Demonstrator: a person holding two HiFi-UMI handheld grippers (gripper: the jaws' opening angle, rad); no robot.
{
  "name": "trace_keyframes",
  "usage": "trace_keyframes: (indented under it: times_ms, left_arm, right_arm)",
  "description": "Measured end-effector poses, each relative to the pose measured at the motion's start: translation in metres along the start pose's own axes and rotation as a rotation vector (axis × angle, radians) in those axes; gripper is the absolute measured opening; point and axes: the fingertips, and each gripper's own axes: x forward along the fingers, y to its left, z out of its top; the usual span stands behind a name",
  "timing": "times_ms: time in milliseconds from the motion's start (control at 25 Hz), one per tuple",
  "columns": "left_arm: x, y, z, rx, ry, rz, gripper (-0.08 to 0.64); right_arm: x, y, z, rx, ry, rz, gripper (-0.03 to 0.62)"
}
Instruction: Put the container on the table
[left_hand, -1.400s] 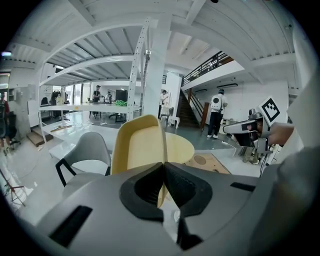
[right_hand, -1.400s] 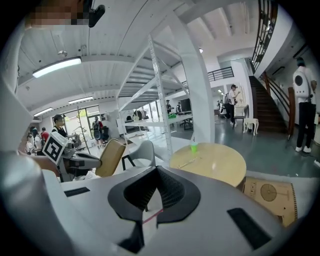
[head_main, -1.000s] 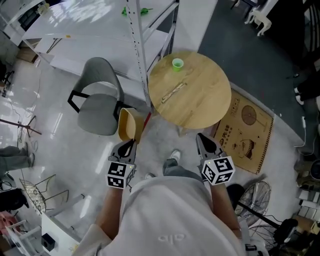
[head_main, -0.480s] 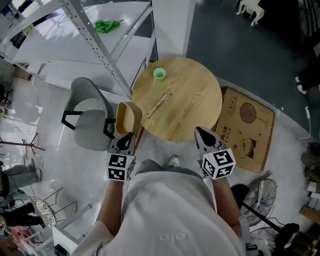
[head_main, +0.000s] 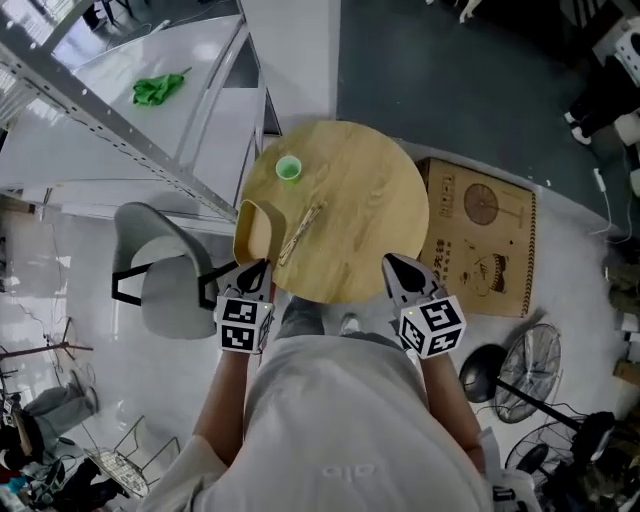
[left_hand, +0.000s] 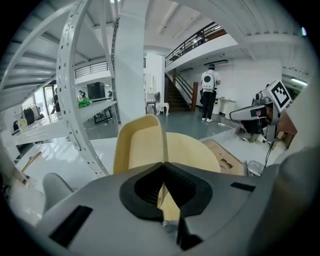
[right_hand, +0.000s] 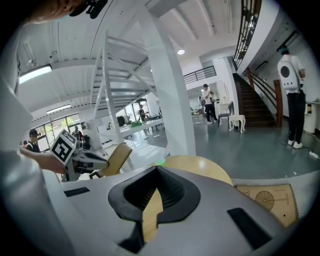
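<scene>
The container (head_main: 255, 232) is a light wooden tray with a raised rim. It is held on edge over the left rim of the round wooden table (head_main: 370, 220). My left gripper (head_main: 262, 268) is shut on its near rim. In the left gripper view the container (left_hand: 142, 142) stands up straight ahead of the left gripper (left_hand: 163, 164), the jaws pinching its wall. My right gripper (head_main: 392, 262) hovers at the table's near right edge, shut and empty. In the right gripper view the right gripper (right_hand: 157, 169) shows its tips meeting, with the container (right_hand: 116, 158) off to the left.
On the table stand a small green cup (head_main: 289, 169) and a thin wooden stick (head_main: 300, 233). A grey chair (head_main: 160, 280) sits left of the table, under slanting metal shelf struts. A printed cardboard box (head_main: 480, 235) lies to the right. A floor fan (head_main: 525, 372) stands lower right.
Both grippers have moved forward to the table. The container, still gripped, went from beside the chair to over the table's left rim.
</scene>
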Motion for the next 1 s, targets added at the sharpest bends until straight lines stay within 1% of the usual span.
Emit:
trace_keyframes:
  times_ms: [120,240,440,600,880,1000]
  left_arm:
    - [0.024,0.018,0.002,0.035,0.033,-0.048,0.021]
    - [0.045,0.034,0.002,0.040,0.055,-0.100,0.021]
    - [0.080,0.058,-0.009,0.060,0.111,-0.137,0.021]
    - [0.104,0.066,-0.021,0.091,0.152,-0.166,0.022]
    - [0.138,0.070,-0.044,0.082,0.245,-0.233,0.022]
    - [0.155,0.076,-0.054,0.092,0.275,-0.241,0.023]
  right_arm:
    - [0.013,-0.006,0.006,0.022,0.002,-0.056,0.025]
    - [0.025,-0.008,0.011,0.037,0.007,-0.106,0.025]
    - [0.044,-0.009,0.014,0.063,0.018,-0.163,0.025]
    - [0.049,-0.009,0.012,0.094,0.021,-0.210,0.025]
    - [0.049,-0.011,0.005,0.131,0.042,-0.286,0.025]
    - [0.045,-0.013,-0.002,0.154,0.059,-0.323,0.025]
